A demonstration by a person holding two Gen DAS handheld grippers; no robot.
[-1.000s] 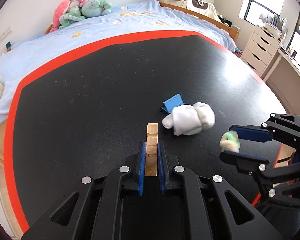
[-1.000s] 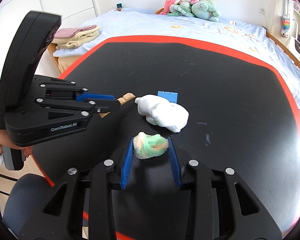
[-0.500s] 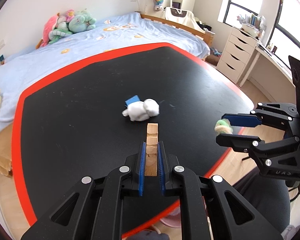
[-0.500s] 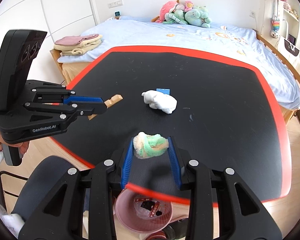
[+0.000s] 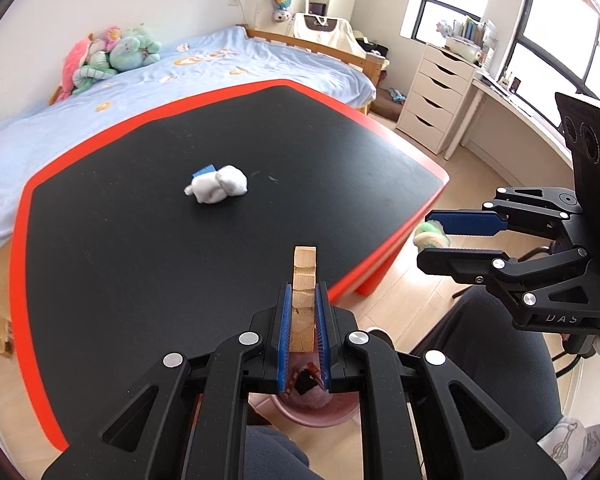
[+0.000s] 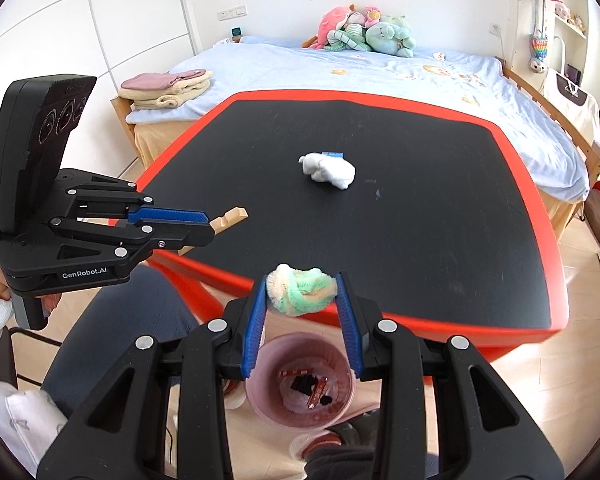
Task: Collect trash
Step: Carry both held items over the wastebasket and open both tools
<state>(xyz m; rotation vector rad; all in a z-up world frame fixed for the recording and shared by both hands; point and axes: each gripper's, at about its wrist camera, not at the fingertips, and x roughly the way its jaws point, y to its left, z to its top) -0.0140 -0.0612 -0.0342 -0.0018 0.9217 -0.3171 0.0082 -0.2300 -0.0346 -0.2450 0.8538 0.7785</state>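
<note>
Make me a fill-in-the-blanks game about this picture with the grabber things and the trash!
1. The left gripper is shut on a piece of ____.
2. The right gripper holds a fuzzy wad that is green and ____.
3. The trash bin on the floor is colored ____.
4. The white crumpled lump lies on the black ____.

Missing words: wood; cream; pink; table

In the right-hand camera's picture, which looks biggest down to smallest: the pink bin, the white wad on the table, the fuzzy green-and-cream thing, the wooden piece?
1. Pink bin
2. Fuzzy green-and-cream thing, though it sits nearest the camera, which enlarges it
3. White wad, farther off, so it may really be as big
4. Wooden piece, partly hidden in the left gripper
</note>
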